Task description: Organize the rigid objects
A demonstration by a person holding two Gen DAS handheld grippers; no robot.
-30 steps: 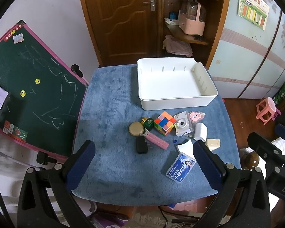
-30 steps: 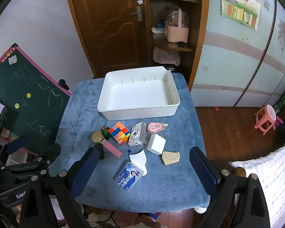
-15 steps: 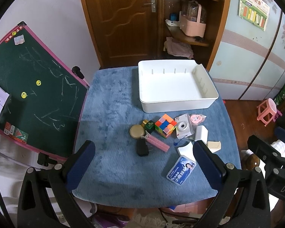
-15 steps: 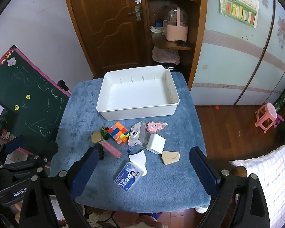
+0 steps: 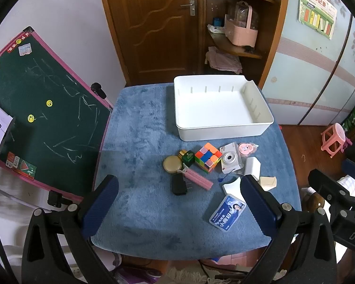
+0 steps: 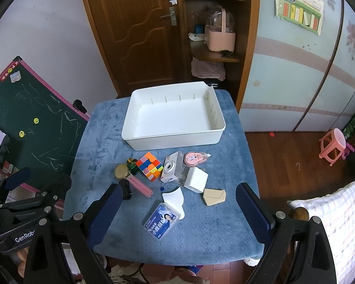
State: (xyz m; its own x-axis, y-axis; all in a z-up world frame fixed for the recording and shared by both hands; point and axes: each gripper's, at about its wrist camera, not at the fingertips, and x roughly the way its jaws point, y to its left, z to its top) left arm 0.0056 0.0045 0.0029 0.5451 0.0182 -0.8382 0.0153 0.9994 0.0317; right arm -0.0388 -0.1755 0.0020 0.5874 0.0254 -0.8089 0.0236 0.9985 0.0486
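Both tongs hang over the near edge of the worktop (image 5: 139, 146) with nothing between them; the left tongs (image 5: 177, 204) stand wide apart, and so do the right tongs (image 6: 178, 210); the left set's right finger (image 5: 258, 201) covers part of a white curved piece (image 5: 233, 185) and the corner of a tan envelope-shaped box (image 5: 268, 182). The white bin (image 6: 172, 139) sits at the far side of the blue cloth, holding nothing; just in front of it lies the clutter: a Rubik's cube (image 6: 148, 165), a white toy camera (image 6: 170, 169), a pink correction tape (image 6: 195, 158), a white block (image 6: 196, 178), a round gold lid (image 6: 121, 170), a pink comb-like strip (image 6: 139, 187), and a black plug (image 6: 126, 190) half behind the right set's left finger (image 6: 104, 215). A small green thing (image 6: 132, 164) beside the cube is too crowded to name; the blue card case (image 6: 160, 220) carries Chinese print too small to read. In the right view the other tool's body reads "GenRob", cut off; in the left view "DAS", cut off; a chalkboard (image 5: 42, 108) leans at the left.
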